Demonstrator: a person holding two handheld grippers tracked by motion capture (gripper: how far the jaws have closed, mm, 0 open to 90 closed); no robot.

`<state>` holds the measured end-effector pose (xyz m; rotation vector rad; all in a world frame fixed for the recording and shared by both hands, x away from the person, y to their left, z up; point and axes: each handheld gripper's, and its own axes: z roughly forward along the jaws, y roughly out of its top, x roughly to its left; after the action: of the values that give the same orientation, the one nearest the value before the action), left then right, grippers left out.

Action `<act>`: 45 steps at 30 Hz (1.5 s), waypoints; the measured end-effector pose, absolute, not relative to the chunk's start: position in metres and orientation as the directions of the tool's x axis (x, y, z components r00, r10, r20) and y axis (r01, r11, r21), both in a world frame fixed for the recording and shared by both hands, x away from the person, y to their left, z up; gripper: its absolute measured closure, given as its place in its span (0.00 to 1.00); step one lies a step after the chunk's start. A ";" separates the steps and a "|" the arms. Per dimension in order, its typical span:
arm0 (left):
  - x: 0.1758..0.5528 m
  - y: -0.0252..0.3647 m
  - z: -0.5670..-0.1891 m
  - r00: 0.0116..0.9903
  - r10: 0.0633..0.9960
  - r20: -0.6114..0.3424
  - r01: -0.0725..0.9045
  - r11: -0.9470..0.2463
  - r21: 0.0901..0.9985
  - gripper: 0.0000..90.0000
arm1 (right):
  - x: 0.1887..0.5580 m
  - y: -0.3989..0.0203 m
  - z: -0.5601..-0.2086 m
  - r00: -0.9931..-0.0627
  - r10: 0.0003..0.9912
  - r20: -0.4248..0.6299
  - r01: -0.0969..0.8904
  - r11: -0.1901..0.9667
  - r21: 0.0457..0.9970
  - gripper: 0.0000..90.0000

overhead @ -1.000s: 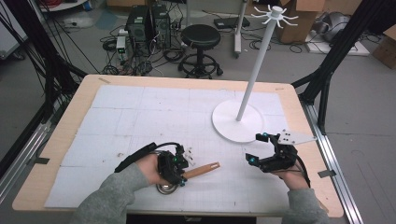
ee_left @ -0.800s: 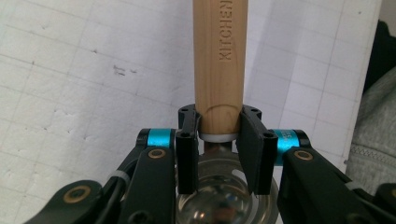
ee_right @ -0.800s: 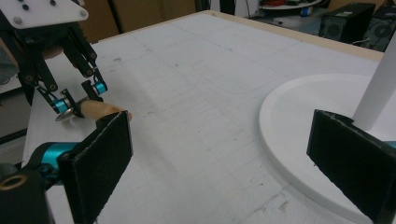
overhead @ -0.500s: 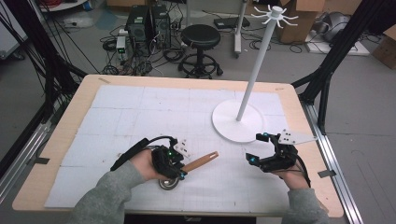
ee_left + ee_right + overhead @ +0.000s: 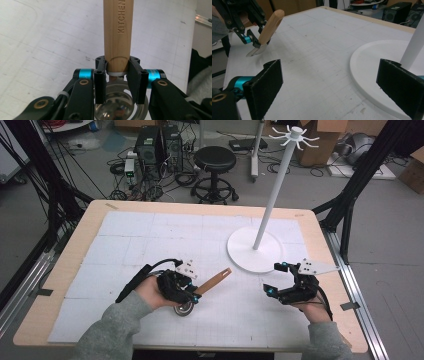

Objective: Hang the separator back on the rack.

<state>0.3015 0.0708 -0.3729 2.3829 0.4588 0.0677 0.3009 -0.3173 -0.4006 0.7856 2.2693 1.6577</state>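
Note:
My left gripper [image 5: 192,292] is shut on a utensil with a wooden handle [image 5: 215,281] and a small metal bowl [image 5: 184,309], near the table's front left of centre. In the left gripper view the jaws clamp the base of the handle [image 5: 117,32], with the shiny bowl [image 5: 117,105] below them. The handle slopes up and to the right, its end off the mat. My right gripper [image 5: 272,278] stands open at the front right, with nothing between its pads [image 5: 265,85]. Its own view looks across at the held utensil [image 5: 270,26].
A white stand with a round base [image 5: 255,251] and a tall pole [image 5: 280,180] with hooks on top sits at the right rear of the mat, just beyond the right gripper. White gridded mats [image 5: 165,240] cover the wooden table.
The left gripper has tipped the utensil so the handle's free end has risen off the mat. The right gripper has barely moved.

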 end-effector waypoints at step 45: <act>0.308 0.094 -0.353 0.845 0.533 -0.055 0.256 -0.312 0.915 0.78 | 0.300 -0.315 -0.398 -0.835 0.536 0.122 0.276 0.218 0.936 0.07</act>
<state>0.3079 0.0937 -0.3534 1.9064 0.5882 0.3102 0.2999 -0.3152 -0.3982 0.7711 2.2628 1.6631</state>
